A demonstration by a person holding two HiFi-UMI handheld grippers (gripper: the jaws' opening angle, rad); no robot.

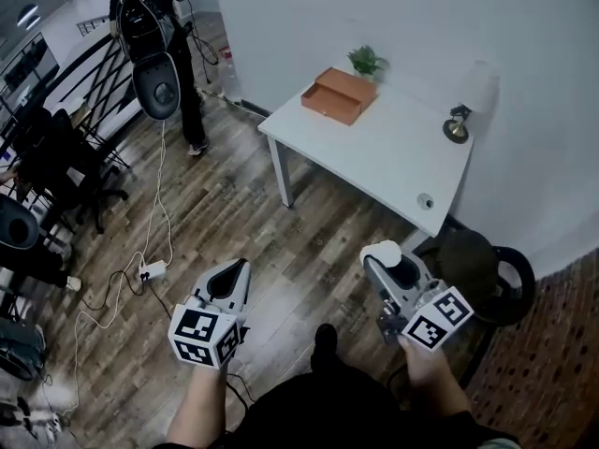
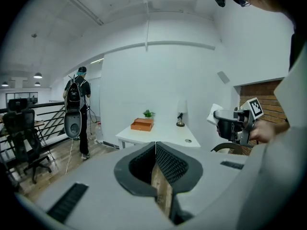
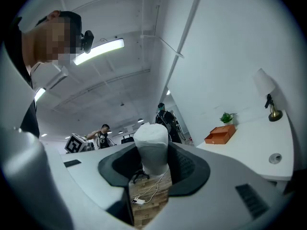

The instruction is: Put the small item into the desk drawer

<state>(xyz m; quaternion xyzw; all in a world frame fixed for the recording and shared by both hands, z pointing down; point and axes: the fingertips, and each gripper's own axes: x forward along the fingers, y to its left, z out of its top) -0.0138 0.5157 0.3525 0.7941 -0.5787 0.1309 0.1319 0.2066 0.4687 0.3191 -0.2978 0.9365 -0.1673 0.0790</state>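
Right gripper: the right gripper (image 1: 393, 271) is clamped on a small white rounded lump of an item (image 1: 378, 250), held up in front of the person, well short of the desk.
Its jaws, seen close: the white item (image 3: 151, 150) stands upright between both dark ribbed pads, and its domed top pokes up past the fingertips.
Left gripper: the left gripper (image 1: 239, 269) is held low beside the other. Its jaws are closed tip to tip with nothing between them, and only wood floor shows through the gap lower down.
Desk: the white rectangular desk (image 1: 374, 152) stands against the white wall, ahead of both grippers.
Drawer: the flat orange-brown desk drawer box (image 1: 339, 95) sits at the desk's far corner, just beside a small green potted plant (image 1: 367, 61). From here I cannot tell whether it is open.
Other desk things: a lamp with a white shade and dark base (image 1: 463, 110) stands near the wall edge.
Floor: grey-brown wood planks (image 1: 234, 213), with a white power strip (image 1: 153, 270) and its cable trailing across them.
Background: another person in dark clothes (image 1: 173, 36) stands near a railing, well apart from the desk.
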